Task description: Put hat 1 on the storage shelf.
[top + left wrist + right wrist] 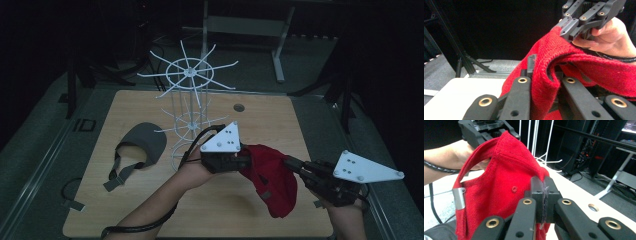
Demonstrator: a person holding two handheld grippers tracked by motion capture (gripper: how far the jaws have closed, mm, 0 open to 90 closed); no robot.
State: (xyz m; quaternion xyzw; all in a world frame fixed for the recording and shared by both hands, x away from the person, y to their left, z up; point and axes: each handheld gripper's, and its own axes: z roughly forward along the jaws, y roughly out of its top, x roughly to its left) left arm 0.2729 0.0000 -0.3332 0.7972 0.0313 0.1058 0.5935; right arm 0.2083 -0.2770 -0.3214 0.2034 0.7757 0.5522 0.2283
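Above the table [150,220], both grippers pinch the red cap [272,180]: left gripper [244,161] and right gripper [290,162] clamped tight; its metal buckle [459,198] shows from the right gripper view.

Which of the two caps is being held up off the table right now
The red cap: the left gripper and right gripper each pinch it in the air. The grey cap lies flat on the table, untouched.
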